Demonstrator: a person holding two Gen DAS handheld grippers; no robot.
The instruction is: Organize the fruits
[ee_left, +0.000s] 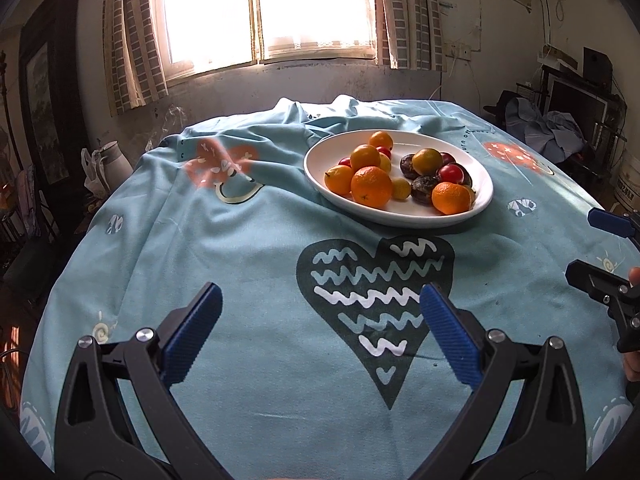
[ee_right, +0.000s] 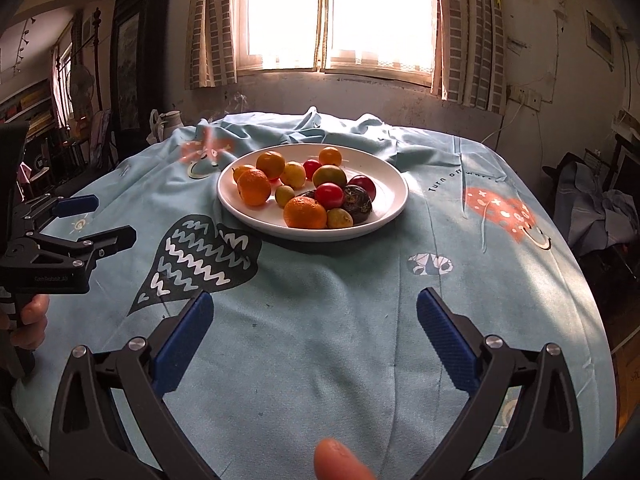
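Both hand-held grippers, left point(ee_left: 320, 332) & right point(ee_right: 314, 332), are hanging wide open w/ nothing held, short of the plate point(ee_left: 472, 216) on the desk. Fruits point(ee_left: 370, 186) are sitting piled; nudging one risks rolling others off.

White plate point(ee_right: 394, 200), light-blue heart-patterned tablecloth point(ee_right: 320, 300)

blue patterned tablecloth point(ee_left: 248, 240), bright window point(ee_right: 340, 16), checked curtains point(ee_left: 132, 40), white jug point(ee_left: 114, 160)

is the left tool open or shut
Open: the left tool has its blue pads spread wide over the tablecloth with nothing between them.
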